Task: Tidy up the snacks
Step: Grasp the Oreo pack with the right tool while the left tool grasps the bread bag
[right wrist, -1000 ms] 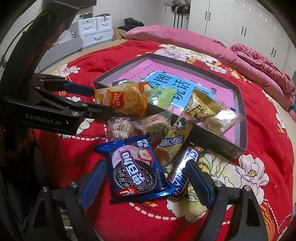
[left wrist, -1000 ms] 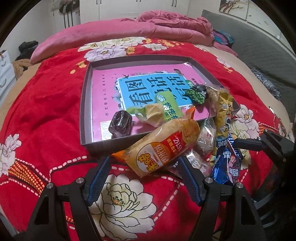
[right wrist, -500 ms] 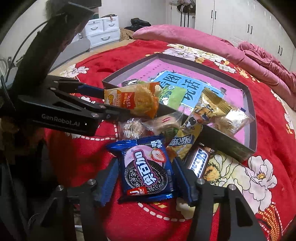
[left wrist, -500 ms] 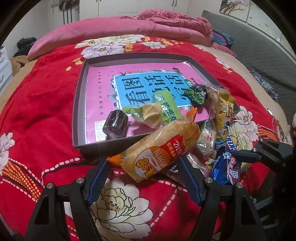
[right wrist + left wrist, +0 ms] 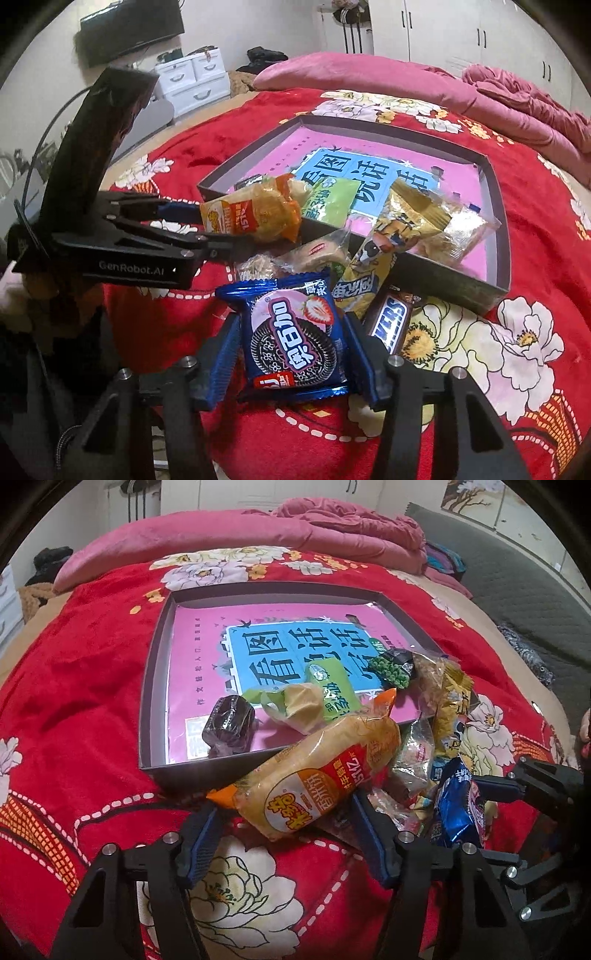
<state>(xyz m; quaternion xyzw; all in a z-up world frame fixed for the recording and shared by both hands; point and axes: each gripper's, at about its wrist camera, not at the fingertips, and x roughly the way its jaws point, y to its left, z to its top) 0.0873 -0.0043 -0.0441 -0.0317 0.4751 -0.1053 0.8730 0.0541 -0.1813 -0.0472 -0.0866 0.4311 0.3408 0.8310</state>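
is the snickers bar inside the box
No, the Snickers bar lies on the red blanket just outside the box's near wall.

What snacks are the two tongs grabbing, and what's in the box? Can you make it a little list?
place: red flowered blanket on a bed
box: shallow grey box with a pink book inside
left tongs: have just been closing around the orange cake packet; contact unclear
right tongs: have just been closing, pads against the blue cookie packet
already in box: dark wrapped sweet, green packet
waiting beside box: chocolate bar
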